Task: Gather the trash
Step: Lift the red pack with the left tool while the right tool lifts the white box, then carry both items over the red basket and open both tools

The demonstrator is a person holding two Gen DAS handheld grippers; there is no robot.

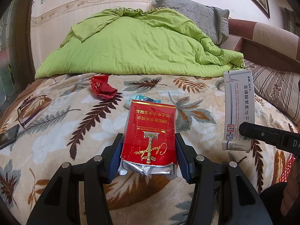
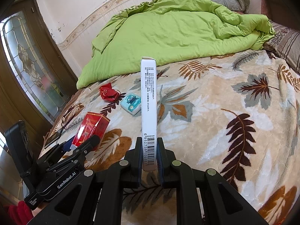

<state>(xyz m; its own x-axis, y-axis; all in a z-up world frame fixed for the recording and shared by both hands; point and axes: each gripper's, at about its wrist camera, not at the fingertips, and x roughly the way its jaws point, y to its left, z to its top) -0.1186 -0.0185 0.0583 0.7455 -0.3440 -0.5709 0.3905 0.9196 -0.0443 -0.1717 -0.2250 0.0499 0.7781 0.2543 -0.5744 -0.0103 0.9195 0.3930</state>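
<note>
My left gripper [image 1: 149, 150] is shut on a red cigarette pack [image 1: 150, 131] with torn silver foil at its near end, held above the bed. The pack also shows in the right wrist view [image 2: 91, 129], with the left gripper [image 2: 82, 146] around it. My right gripper [image 2: 149, 155] is shut on a white medicine box [image 2: 148, 101], held on edge, barcode toward me. That box shows at the right in the left wrist view [image 1: 238, 108]. A crumpled red wrapper [image 1: 102, 90] [image 2: 108, 92] and a small light-blue packet [image 1: 140, 98] [image 2: 132, 104] lie on the blanket.
A leaf-patterned blanket [image 2: 225, 112] covers the bed. A green quilt [image 1: 135, 46] is heaped at the far end with a grey pillow [image 1: 196, 15]. Glasses [image 1: 28, 112] and a phone [image 1: 8, 136] lie at the left edge. A glass-panelled door [image 2: 28, 65] stands at left.
</note>
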